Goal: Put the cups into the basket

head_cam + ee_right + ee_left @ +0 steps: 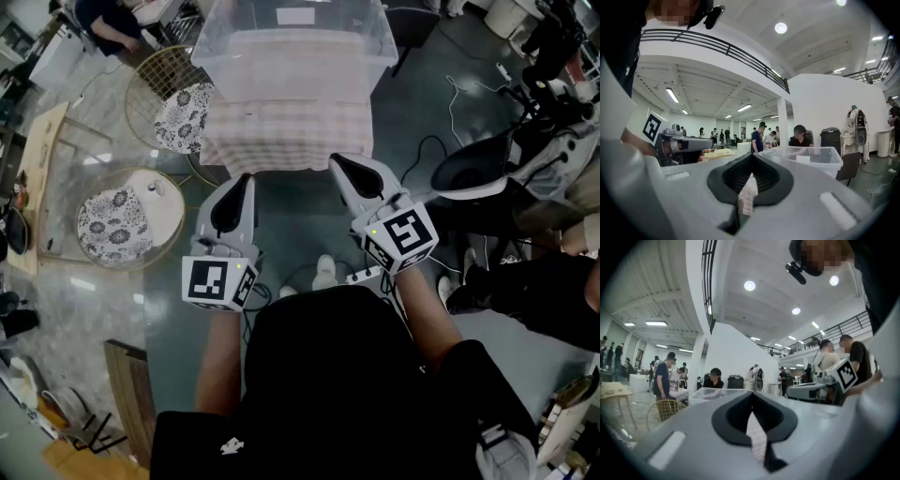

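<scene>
No cup shows in any view. A clear plastic bin (295, 37) stands on a table under a checked cloth (281, 131); it also appears as the clear bin (813, 157) in the right gripper view. My left gripper (246, 178) and right gripper (335, 159) hover side by side at the table's near edge, tips pointing at the cloth. Both sets of jaws stand closed tip to tip with nothing held. Through the slit behind each tip, left gripper (751, 394) and right gripper (751, 157), only checked cloth shows.
Two wicker chairs with patterned cushions (178, 103) (122, 220) stand left of the table. A power strip (366, 275) and cables lie on the floor by my feet. A black-and-white seat (478, 173) and a person's legs (544, 281) are at the right.
</scene>
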The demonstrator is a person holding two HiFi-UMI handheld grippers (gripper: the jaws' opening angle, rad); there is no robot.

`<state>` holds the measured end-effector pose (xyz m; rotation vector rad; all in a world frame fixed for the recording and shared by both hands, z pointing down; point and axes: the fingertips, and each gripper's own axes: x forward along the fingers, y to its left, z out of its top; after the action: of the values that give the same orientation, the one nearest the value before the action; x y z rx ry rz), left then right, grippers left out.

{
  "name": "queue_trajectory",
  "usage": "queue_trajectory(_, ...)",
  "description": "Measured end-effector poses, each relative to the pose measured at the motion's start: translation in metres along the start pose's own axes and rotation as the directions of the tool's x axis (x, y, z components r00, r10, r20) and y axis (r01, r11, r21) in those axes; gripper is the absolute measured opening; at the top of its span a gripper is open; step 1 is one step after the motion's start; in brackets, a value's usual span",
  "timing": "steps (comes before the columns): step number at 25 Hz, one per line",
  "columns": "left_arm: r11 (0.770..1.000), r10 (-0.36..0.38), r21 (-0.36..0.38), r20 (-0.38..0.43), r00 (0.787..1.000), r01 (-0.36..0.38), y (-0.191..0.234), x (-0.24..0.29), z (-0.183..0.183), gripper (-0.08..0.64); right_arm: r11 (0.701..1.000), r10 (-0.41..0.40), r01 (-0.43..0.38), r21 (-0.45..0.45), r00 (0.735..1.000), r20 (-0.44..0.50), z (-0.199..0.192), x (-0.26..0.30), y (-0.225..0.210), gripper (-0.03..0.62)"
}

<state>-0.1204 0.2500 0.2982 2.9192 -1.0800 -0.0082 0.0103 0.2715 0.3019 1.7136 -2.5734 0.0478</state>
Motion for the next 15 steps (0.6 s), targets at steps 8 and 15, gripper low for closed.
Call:
queue_trajectory(8,1.000,0.011,-0.007,0.004,1.000,-0.011,-0.002,0.006,-0.001,0.003,1.000,0.023,-0.024,0.018,1.000,0.012,-0.002,0.001,-0.006,0.000)
queue_trajectory(15,0.999,0.032,-0.015,0.004,0.999,-0.032,-0.001,0.012,-0.001,0.003,0.999,0.051,-0.051,0.020,0.999,0.002,-0.005,0.007,-0.010,0.000)
